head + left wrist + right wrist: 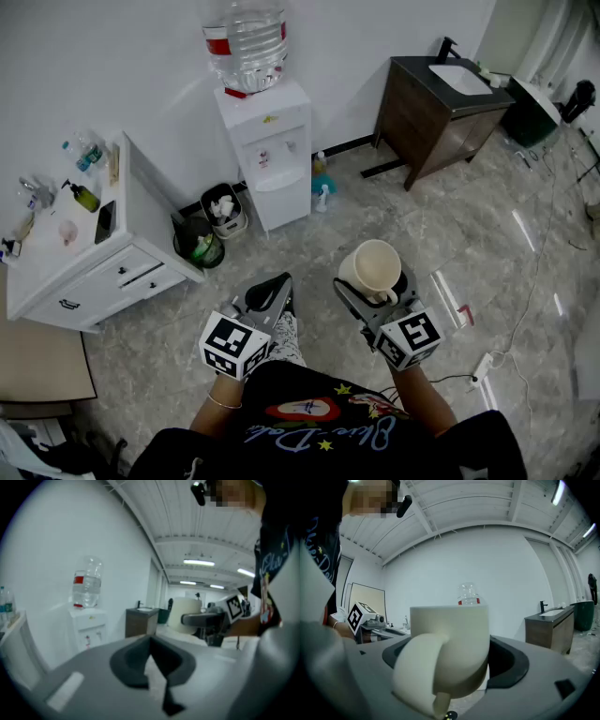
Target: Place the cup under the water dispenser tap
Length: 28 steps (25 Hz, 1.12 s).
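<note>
Head view: right tongs (375,286) carry the cup (372,267), well short of the far dispenser (267,122). Left gripper view: left tongs (157,670) together, empty. Right gripper view: cup clamped upright. Carrying step; next, approach and set it under the tap (290,146).

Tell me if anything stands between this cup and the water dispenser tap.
Nothing visible does. The cup sits in the right gripper, with bare floor ahead to the water dispenser; bins and spray bottles flank it.
</note>
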### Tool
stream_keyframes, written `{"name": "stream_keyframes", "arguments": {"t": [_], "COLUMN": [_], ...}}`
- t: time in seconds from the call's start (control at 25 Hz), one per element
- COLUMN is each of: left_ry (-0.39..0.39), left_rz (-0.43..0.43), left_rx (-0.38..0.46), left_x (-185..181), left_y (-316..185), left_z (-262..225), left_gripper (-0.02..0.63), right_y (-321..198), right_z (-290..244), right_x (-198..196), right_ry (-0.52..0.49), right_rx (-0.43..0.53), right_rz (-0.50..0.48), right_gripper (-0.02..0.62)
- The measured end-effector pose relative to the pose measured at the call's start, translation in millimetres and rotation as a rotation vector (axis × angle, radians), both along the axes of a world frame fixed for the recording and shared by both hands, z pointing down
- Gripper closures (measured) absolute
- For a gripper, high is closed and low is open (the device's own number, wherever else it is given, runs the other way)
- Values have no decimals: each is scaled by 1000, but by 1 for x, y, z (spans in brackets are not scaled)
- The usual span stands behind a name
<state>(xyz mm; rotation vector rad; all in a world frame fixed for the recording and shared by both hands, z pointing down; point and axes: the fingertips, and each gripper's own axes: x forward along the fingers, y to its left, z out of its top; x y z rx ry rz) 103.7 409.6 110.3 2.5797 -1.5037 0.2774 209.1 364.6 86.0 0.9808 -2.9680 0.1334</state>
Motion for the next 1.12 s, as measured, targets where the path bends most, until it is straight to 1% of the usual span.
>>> {"name": "stream_keyframes", "arguments": {"t": [0.12, 0.2, 0.28, 0.4, 0.52, 0.6, 0.68, 0.76, 0.92, 1.04, 1.12], "left_ry": [40, 59, 59, 60, 79, 81, 93, 116, 165, 157, 140], "left_rz": [-9, -16, -23, -25, -32, -40, -56, -85, -160, -184, -186], "left_rx": [-16, -21, -14, -2, -20, -35, -58, -90, -155, -200, -213], "left_x": [-29, -54, -83, -126, -156, -170, -177, -182, -202, -212, -220], "left_y": [-49, -85, -130, -192, -240, -265, -280, -287, -295, -300, -308], "left_z": [23, 32, 35, 44, 66, 93, 128, 166, 231, 273, 288], "left_gripper": [618, 618, 618, 618, 618, 618, 618, 618, 618, 618, 618], "right_y": [-44, -80, -127, -197, -251, -286, -318, -346, -394, -424, -442], "right_z": [23, 34, 43, 67, 104, 136, 175, 224, 320, 380, 410], "right_x": [-43, -75, -107, -148, -174, -187, -196, -205, -230, -245, -256], "right_ry": [41, 34, 25, 78, 108, 117, 134, 147, 172, 214, 221], "right_rx": [-34, -54, -86, -109, -129, -121, -96, -94, -151, -167, -179], "right_rz": [-44, -65, -49, -7, 18, 36, 65, 92, 167, 174, 175], "right_gripper": [184, 184, 184, 184, 184, 184, 184, 184, 184, 184, 184]}}
